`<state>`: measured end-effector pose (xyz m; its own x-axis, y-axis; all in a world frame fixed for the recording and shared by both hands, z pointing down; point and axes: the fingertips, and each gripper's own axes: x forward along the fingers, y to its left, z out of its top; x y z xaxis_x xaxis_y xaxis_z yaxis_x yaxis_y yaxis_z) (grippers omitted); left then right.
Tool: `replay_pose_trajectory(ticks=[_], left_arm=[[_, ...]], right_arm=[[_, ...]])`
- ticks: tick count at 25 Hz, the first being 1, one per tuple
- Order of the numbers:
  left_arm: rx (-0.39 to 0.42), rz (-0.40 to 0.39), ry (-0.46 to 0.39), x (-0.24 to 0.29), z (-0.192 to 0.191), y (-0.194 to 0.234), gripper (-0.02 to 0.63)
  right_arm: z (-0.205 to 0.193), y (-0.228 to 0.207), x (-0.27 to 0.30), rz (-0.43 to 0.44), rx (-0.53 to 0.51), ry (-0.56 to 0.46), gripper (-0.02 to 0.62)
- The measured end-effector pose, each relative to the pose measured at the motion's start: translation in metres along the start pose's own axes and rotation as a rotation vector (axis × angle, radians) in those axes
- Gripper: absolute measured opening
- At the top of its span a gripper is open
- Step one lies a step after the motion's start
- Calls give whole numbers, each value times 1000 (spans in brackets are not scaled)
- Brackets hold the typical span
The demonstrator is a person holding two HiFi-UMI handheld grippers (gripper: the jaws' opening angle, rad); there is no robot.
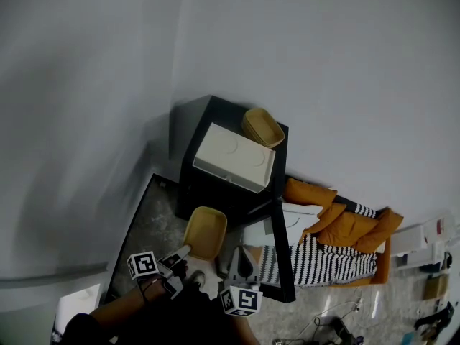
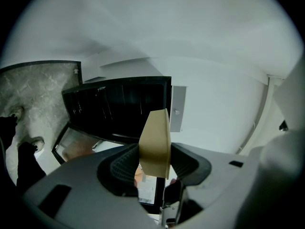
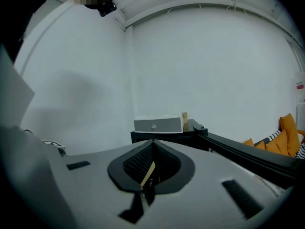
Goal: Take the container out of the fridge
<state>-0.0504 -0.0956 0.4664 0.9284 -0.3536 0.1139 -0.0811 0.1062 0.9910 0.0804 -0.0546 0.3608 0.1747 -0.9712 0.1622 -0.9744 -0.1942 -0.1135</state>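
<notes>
L gripper [image 1: 184, 253] [image 2: 153, 165]: jaws narrow, clamped on the rim of the tan container [image 1: 205, 230] [image 2: 156, 140]. In its own view the rim stands edge-on between the ribbed pads. In head view the container sits at 1 o'clock from the L gripper, outside the fridge [image 1: 208, 185] [image 2: 119, 104], w/ the fridge body at 12 o'clock. Nothing visible inside it.

R gripper [image 1: 238, 261] [image 3: 148, 170], at 3 o'clock from the container: jaws pressed together, a thin tan sliver between them; can't tell what it is.

Fridge door [image 1: 286, 264] hangs open at 4 o'clock. On the fridge top: 1 white box [image 1: 233, 157] [image 3: 158, 124], and just beside it at 1 o'clock a 2nd tan bowl [image 1: 262, 126], contents not visible. Orange cushions [image 1: 345, 228] and striped fabric [image 1: 323, 261] lie at 3 o'clock, past the door.
</notes>
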Motion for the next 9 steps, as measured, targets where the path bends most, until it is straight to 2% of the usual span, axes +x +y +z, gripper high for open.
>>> replay_pose_trajectory(ticks=[9], left_arm=[[-41,-11,-14,-2,-1,-7,193]], right_arm=[[-4,0,-5,-3,-2,-6,0]])
